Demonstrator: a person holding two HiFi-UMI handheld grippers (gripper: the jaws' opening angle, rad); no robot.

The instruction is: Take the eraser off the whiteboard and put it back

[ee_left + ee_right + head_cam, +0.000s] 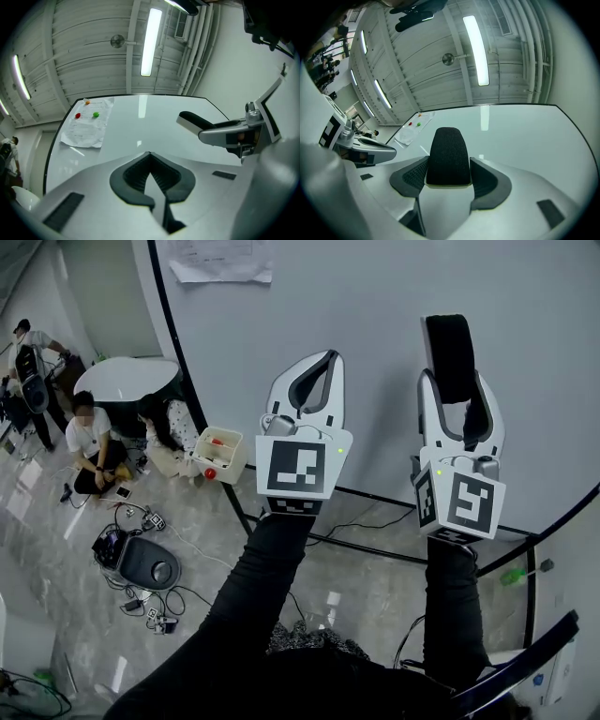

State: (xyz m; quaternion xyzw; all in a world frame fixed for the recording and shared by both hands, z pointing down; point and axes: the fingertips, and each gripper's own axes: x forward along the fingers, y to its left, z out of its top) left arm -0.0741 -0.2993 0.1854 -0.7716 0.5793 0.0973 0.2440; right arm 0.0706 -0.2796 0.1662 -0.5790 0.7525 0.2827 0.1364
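Grips the black eraser (450,351) between the right gripper's (454,381) widely spread jaws, in front of the whiteboard (375,324) — holds the left gripper (324,362) alongside, jaws pressed together on nothing

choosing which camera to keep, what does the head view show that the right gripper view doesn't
Only the head view: the floor, a white box on it, and the person's dark sleeves. Only the right gripper view: ceiling lights, and red and green dots on the paper. Both: the whiteboard, the black eraser clamped in the right gripper, and the left gripper, shut and empty.
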